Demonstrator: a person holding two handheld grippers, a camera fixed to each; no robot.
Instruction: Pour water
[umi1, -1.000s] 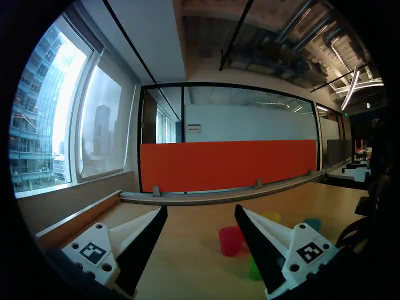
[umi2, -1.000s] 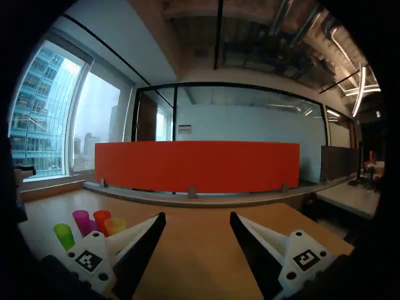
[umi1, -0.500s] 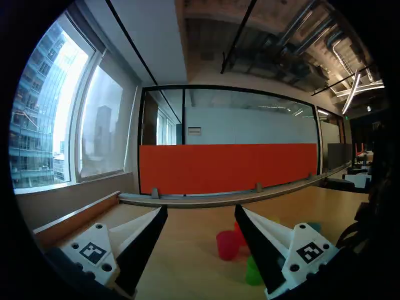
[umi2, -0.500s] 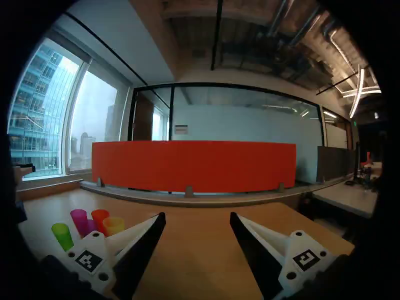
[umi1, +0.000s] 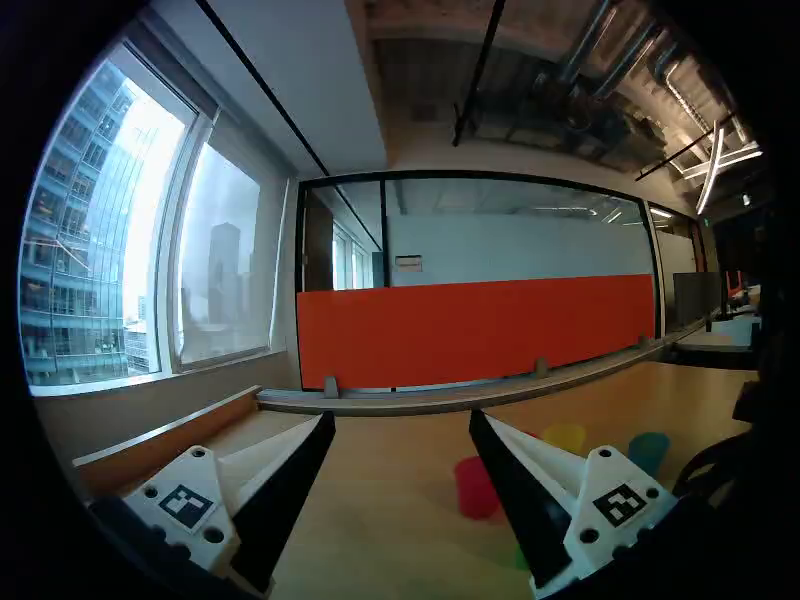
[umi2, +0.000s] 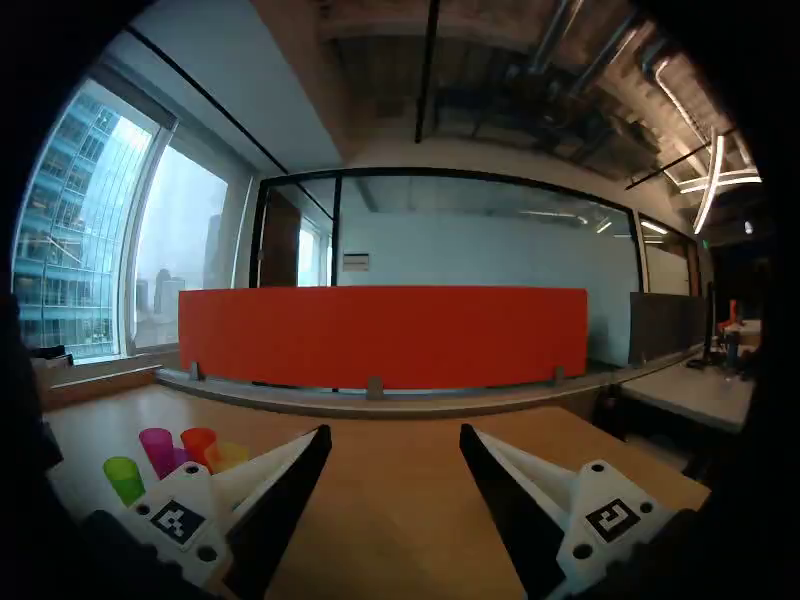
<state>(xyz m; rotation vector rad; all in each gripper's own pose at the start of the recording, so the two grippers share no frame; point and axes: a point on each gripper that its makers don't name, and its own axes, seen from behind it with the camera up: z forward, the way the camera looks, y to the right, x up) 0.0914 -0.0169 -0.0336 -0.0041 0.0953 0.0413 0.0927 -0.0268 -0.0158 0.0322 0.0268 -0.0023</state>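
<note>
Both grippers hover over a wooden table. In the left gripper view my left gripper is open with nothing between its fingers. Past its right finger stand a red cup, a yellow cup and a teal cup; a green cup peeks out low behind that finger. In the right gripper view my right gripper is open too and holds nothing. Green, magenta, orange and yellow cups cluster left of its left finger.
An orange partition on a grey rail closes the table's far edge. Tall windows and a wooden ledge run along the left. Another desk lies to the right. Bare tabletop stretches ahead of the right gripper.
The left gripper view has swung slightly left, so the cups sit further right and the yellow and teal ones show more. The right gripper view has barely shifted. Both grippers stayed open.
</note>
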